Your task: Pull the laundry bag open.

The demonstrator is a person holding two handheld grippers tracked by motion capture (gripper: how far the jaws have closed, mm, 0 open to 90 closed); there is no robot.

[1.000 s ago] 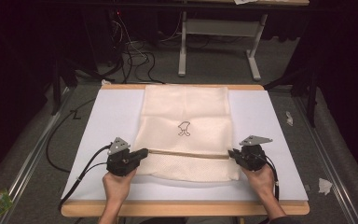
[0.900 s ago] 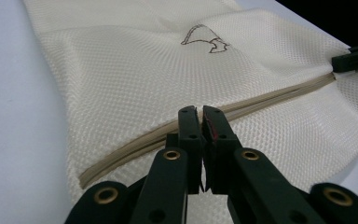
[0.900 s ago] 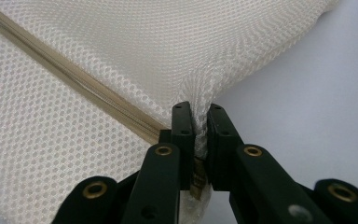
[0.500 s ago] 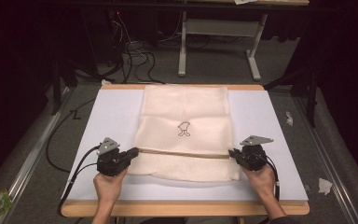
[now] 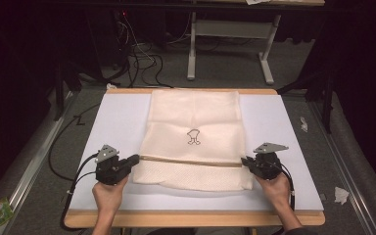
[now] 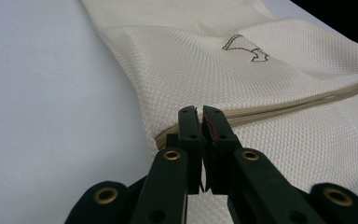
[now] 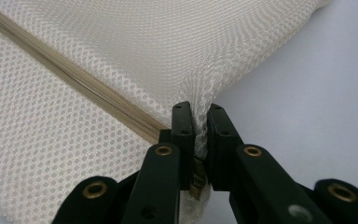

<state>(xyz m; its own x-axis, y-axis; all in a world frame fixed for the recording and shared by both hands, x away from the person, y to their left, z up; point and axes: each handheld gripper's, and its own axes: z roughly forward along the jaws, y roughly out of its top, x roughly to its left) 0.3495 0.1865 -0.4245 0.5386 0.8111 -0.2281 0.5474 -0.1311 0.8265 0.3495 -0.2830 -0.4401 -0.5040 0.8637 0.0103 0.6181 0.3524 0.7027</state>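
Mesh laundry bag [image 5: 193, 139] lies flat, centre of frame, on white table [image 5: 284, 132]. Soft, light, limp; sags if lifted. Best hold: stiffer zipper seam [image 5: 191, 160] ends. Right gripper [image 5: 248, 162] clamped on seam edge. Left gripper [image 5: 133, 159] jaws nearly together, touching edge; grip on cloth unclear.

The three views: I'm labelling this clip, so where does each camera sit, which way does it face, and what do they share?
High view: above the person's side, looking forward and down on the table; forearms, the left gripper and the right gripper enter from below.
Left gripper view: rides the left gripper, looking along nearly closed jaws at the mesh bag.
Right gripper view: rides the right gripper, jaws pinching mesh.
Shared: all three show the bag and its tan band.
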